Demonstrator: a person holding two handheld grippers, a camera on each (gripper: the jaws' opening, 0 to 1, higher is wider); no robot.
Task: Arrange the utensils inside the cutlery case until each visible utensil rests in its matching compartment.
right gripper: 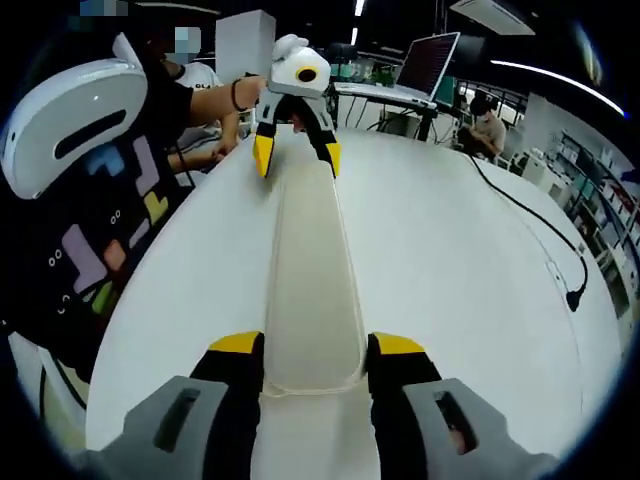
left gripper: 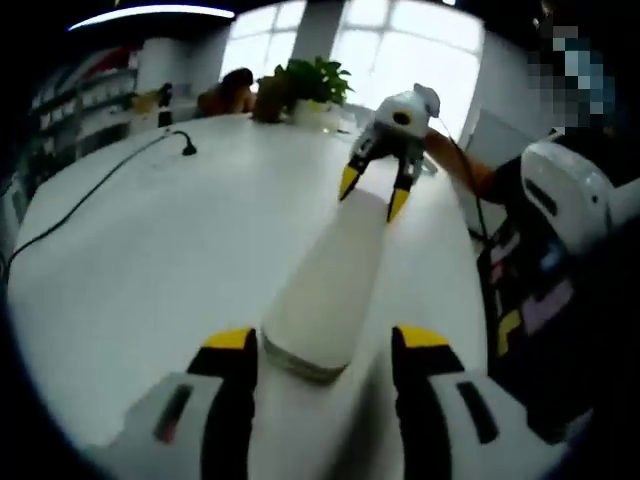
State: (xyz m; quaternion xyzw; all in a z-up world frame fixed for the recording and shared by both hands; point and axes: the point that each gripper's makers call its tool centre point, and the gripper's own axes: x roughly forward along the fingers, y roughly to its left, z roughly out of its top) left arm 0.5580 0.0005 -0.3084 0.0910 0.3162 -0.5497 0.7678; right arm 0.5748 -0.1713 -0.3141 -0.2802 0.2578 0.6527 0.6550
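Observation:
A long, narrow white cutlery case (left gripper: 330, 280) (right gripper: 312, 290) lies closed on the white table (left gripper: 170, 250) (right gripper: 450, 250), so any utensils inside are hidden. My left gripper (left gripper: 325, 338) straddles one end with its yellow-tipped jaws apart and a gap showing beside the case. From the right gripper view, that same left gripper (right gripper: 297, 157) sits at the case's far end. My right gripper (right gripper: 315, 345) has both jaws pressed against the other end of the case. The right gripper (left gripper: 372, 192) appears at the far end in the left gripper view.
A person in a black patterned shirt (right gripper: 90, 230) (left gripper: 540, 290) stands at the table's edge beside the case. A black cable with a plug (left gripper: 187, 150) (right gripper: 575, 295) runs across the table. A potted plant (left gripper: 312, 85) and a laptop (right gripper: 425, 65) stand at opposite ends.

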